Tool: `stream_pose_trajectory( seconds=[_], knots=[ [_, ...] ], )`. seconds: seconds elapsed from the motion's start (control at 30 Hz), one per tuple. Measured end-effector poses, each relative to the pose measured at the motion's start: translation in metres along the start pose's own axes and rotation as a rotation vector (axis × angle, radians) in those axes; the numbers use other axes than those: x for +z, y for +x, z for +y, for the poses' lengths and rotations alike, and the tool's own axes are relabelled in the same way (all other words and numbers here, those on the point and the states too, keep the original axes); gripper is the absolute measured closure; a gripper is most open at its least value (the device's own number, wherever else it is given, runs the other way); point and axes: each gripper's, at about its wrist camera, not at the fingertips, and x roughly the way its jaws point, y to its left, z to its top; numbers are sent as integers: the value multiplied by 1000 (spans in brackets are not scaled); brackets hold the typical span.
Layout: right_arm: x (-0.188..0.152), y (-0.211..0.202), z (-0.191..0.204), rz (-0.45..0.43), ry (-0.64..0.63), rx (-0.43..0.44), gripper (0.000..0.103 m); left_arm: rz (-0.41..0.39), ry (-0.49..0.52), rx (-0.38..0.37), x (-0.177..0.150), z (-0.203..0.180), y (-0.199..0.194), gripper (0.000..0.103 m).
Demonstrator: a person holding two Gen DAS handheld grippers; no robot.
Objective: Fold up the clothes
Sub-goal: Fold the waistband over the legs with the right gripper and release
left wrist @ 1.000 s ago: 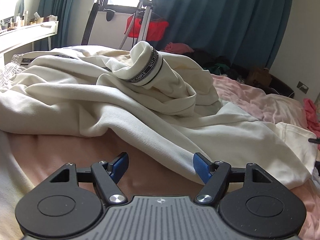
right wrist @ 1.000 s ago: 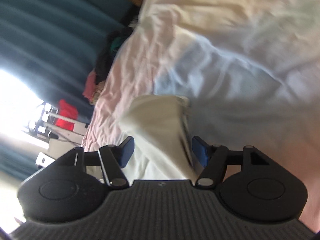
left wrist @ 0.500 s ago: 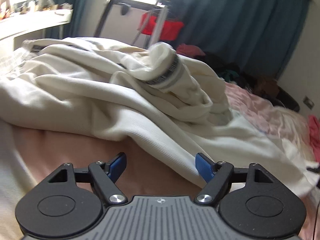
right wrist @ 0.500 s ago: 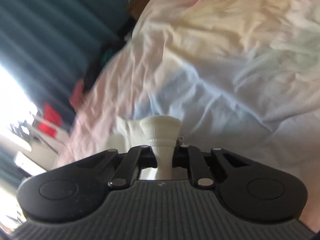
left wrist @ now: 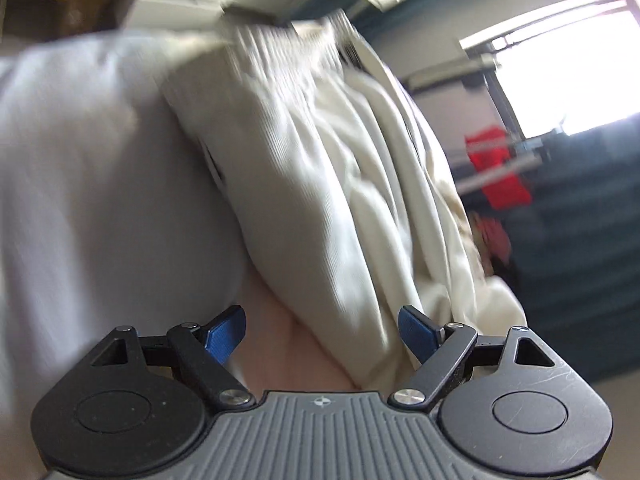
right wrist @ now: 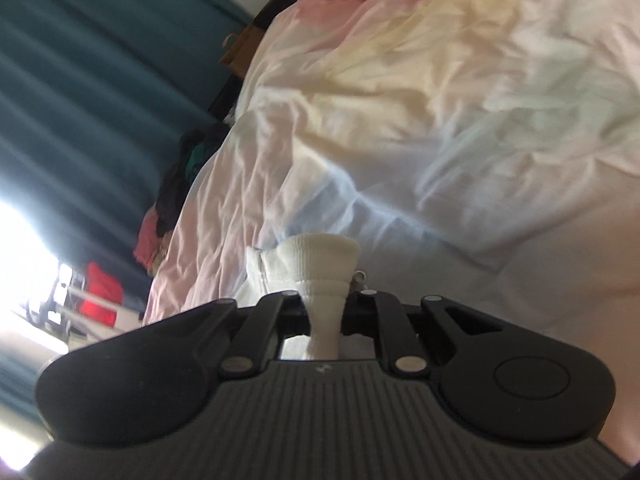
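Right gripper has the cream garment, left gripper wide open!

The right gripper has its jaws clamped tight on a ribbed bunch of the cream garment, lifted above the rumpled pink bedsheet. The left gripper has its jaws spread wide, empty, right at the garment's blurred folds heaped along the bed.

Bedroom: rumpled bed sheet, teal curtains

The left gripper is seen w/ jaws apart, just beside the cream garment; a red item lies beyond the garment.
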Motion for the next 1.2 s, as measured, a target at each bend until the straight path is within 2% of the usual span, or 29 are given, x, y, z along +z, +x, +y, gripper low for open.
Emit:
stream_pose_trajectory(
  seconds=[0.07,0.23,0.27,0.3,0.37,0.4,0.5,0.63,0.77,0.97,1.03,1.13,1.2],
  knots=[
    [-1,-3,-1,-14,15,-11,93,-54,-39,23,16,6,-2,19],
    [-4,-17,2,-70,28,-25,93,-66,-45,4,46,7,-4,33],
    [-5,-20,3,-83,29,-26,93,-67,-45,0,52,7,-4,38],
    [-6,-23,4,-96,29,-28,93,-58,-47,-6,58,7,-6,56],
    [-8,-30,6,-121,30,-31,93,-39,-34,-10,68,4,-12,82],
    [-8,-33,6,-127,35,-29,93,-33,-19,-11,74,2,-16,87],
    [-4,-38,2,-121,63,-19,93,-81,0,-20,92,-5,-57,91],
    [0,-44,-5,-84,100,-54,93,-59,68,-49,110,-5,-118,91],
    [0,-51,-14,-24,89,-156,93,-22,129,2,101,17,-149,91],
    [-8,-40,-45,80,175,-236,90,25,204,97,79,65,-137,90],
    [-9,-41,-44,80,183,-226,90,1,268,88,72,66,-142,85],
    [-7,-46,-32,65,122,-223,88,-15,343,92,62,61,-148,72],
    [-5,-48,-20,48,66,-230,82,-43,407,99,53,53,-155,45]
  ],
)
